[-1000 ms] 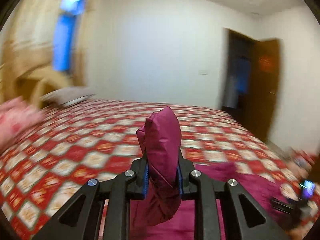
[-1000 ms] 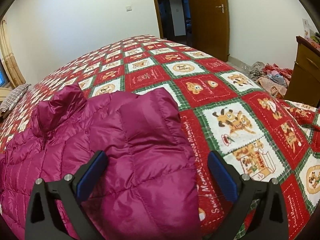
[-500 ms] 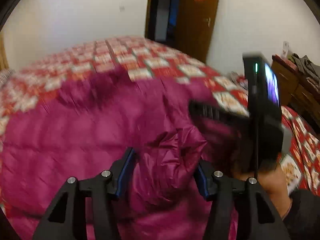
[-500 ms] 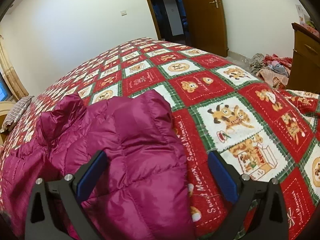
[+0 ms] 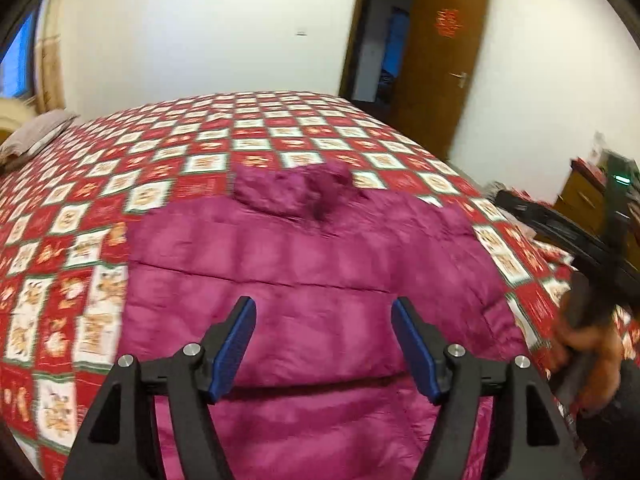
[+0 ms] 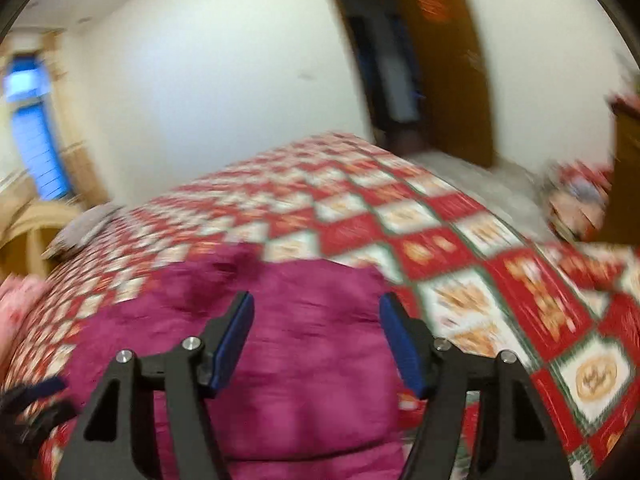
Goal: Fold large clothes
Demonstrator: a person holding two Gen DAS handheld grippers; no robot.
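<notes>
Magenta puffer jacket lies flat on the checked red quilt, quilted back up, collar bunched at the far edge. Left gripper has just been opening, right gripper closing, both part-open and empty above it; brown door stands open beyond

Evenly lit fisheye views; the right wrist's is heavily motion-blurred.
</notes>
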